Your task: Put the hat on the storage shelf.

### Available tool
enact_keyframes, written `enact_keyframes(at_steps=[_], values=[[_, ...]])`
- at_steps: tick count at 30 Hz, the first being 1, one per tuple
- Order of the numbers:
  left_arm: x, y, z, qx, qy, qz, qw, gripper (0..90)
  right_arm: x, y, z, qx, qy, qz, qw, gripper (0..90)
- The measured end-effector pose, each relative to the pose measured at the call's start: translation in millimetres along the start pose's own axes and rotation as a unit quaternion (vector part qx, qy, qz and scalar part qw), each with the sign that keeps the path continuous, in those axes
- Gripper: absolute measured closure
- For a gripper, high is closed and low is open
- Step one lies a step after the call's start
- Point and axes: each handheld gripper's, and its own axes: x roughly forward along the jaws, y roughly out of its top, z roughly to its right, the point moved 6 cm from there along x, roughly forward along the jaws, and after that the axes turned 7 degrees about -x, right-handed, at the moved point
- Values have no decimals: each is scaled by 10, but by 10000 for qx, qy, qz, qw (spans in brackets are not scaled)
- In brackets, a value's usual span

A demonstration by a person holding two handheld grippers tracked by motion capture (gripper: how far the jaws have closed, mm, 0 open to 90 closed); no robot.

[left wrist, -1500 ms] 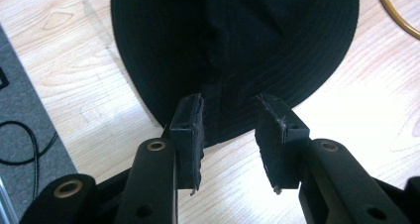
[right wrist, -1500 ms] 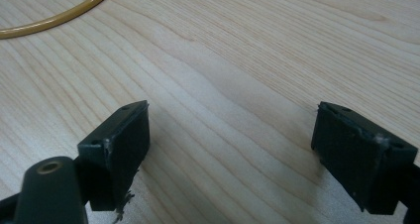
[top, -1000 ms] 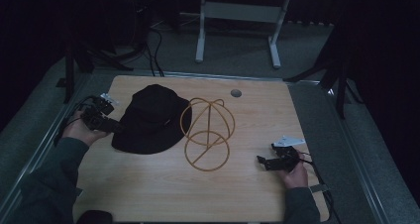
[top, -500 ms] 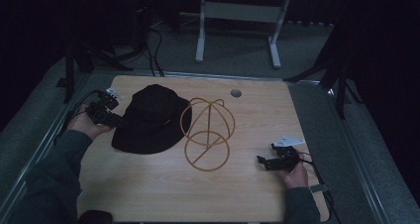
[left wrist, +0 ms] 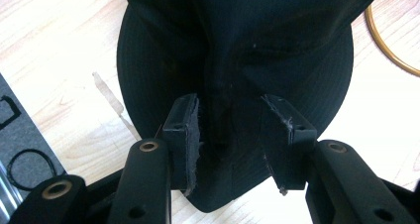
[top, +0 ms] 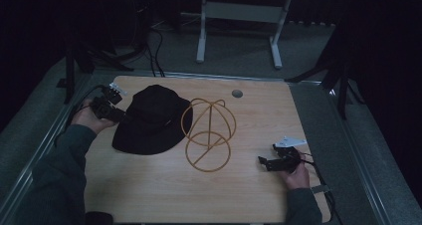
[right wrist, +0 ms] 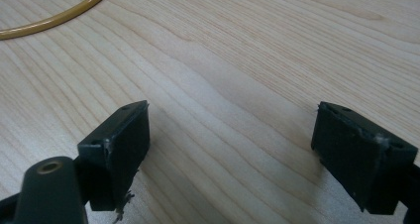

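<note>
A black bucket hat (top: 149, 120) lies on the left half of the wooden table (top: 249, 200). My left gripper (top: 119, 116) is at its left edge. In the left gripper view, the jaws (left wrist: 230, 115) pinch a raised fold of the hat's (left wrist: 247, 45) brim. A yellow wire hat stand (top: 208, 135) rests just right of the hat, touching its brim. My right gripper (top: 263, 163) sits low over bare wood near the front right, pointing left toward the stand. It is open (right wrist: 233, 130) with nothing between its pads. The stand's base ring (right wrist: 54, 18) curves past the top left corner of the right gripper view.
A grey round grommet (top: 237, 93) is set in the table near its far edge. A white metal frame (top: 239, 11) stands on the floor beyond the table. A dark mat (left wrist: 25, 135) borders the table's left side. Bare wood lies between the stand and the right gripper.
My left hand has moved slightly away from the front edge at the hat's left edge, and the brim there has been drawn a little leftward. The right gripper has stayed put.
</note>
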Motion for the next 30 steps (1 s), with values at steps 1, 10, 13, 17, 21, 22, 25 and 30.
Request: enact_keyframes(at_steps=[1, 10, 13, 17, 21, 22, 25, 30], values=[[1, 18, 6, 7, -1, -11, 10000, 592, 0, 0, 0, 0, 0, 0, 10000, 150], [63, 139, -17, 106, -6, -300, 9995, 591, 1, 1, 2, -3, 2, 2, 10000, 150], [91, 163, -50, 178, 3, -368, 9992, 591, 2, 1, 1, 2, 1, 3, 10000, 150], [104, 205, -62, 222, -55, -436, 9988, 597, 2, 1, 2, 2, -1, 2, 10000, 150], [117, 252, -44, 268, -17, -550, 9981, 602, 2, 2, 3, 8, -3, 0, 10000, 150], [121, 262, -42, 293, -3, -596, 9978, 602, 2, 2, 3, 7, -3, 1, 10000, 150], [148, 292, -44, 388, 54, -726, 9966, 597, 3, 2, 3, 7, -4, 1, 10000, 150], [236, 316, -45, 529, 214, -1040, 9929, 594, 2, 2, 3, 7, -2, 0, 10000, 150]])
